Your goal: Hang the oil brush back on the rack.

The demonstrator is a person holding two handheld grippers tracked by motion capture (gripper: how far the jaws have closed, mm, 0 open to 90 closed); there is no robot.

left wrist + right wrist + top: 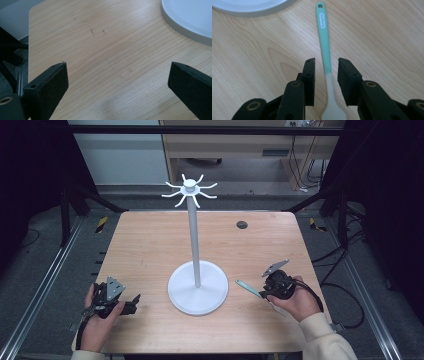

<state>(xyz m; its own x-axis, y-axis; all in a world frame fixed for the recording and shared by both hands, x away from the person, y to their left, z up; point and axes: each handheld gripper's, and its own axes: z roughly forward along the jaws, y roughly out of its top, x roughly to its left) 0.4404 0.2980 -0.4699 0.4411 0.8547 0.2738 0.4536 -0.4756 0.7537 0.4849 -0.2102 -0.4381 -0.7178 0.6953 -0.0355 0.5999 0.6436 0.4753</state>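
Nearest, at the front right of the worktop: right gripper lowered over a teal spatula, fingers parted narrowly, one on each side of the handle where teal fades to pale, not yet touching it. Spatula flat on the wood, hanging hole at the far end of the handle, pale blade end toward the hand. Seen from above as a thin teal strip just left of the right gripper, near the rim of the stand's base.

At the front left: left gripper resting low, fingers spread wide, nothing between them but bare wood, a corner of the white base at the upper right.

Farther back, mid-worktop: white stand, round base, tall post, ring of curved hooks at the top, all bare.

Step in hand, by appearance: grasping the spatula. Next needed: close squarely on the handle, lift without letting it pivot, raise high, then thread the small hole onto a hook, which demands fine alignment.
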